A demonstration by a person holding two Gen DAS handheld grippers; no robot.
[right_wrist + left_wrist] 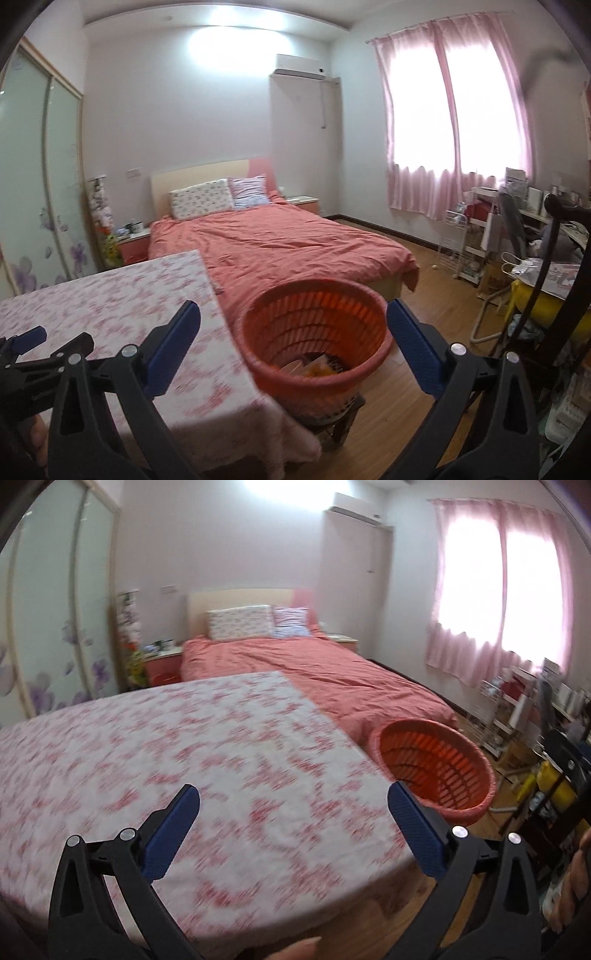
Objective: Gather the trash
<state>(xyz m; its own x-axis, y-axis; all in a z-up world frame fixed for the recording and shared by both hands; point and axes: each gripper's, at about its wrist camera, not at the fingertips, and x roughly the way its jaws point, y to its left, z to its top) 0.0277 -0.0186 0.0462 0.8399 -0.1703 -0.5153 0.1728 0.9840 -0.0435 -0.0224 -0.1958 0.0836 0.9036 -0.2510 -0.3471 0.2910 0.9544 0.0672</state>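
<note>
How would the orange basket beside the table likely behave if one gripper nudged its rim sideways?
The orange basket looks like slotted plastic, so it is probably light and would slide or tip easily. It seems perched on a small stool, which adds risk. The few items inside likely add little weight.

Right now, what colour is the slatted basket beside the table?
Orange-red; the basket shows best in the right wrist view.

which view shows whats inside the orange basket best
The right wrist view: the orange basket sits centred, its whole rim visible, with packaging lying at the bottom. The left wrist view shows the basket off to the right, only its slatted inner wall and rim, contents hidden.
</note>
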